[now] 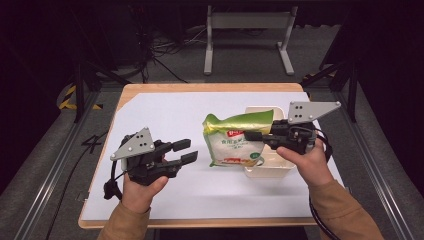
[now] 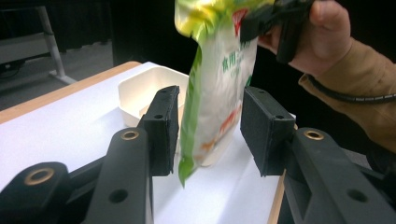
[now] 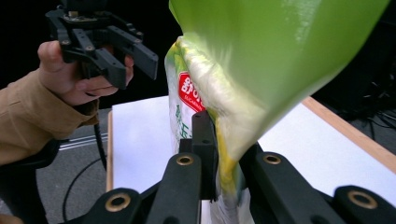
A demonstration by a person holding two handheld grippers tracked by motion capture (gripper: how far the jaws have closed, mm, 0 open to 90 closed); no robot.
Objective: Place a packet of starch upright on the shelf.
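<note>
Green-and-white printed plastic pouch (image 1: 235, 141) held upright beside cream rectangular plastic tub (image 1: 280, 170), pinched near top edge by right gripper (image 1: 256, 136), jaws closed. Left gripper (image 1: 186, 151) jaws wide apart, empty. Advisable: lower slowly, grip kept firm.

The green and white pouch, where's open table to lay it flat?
Free: white sheet beyond the left gripper, and the near strip between the hands. Crowded: right side, where the right gripper holds the pouch by the cream tub.
</note>
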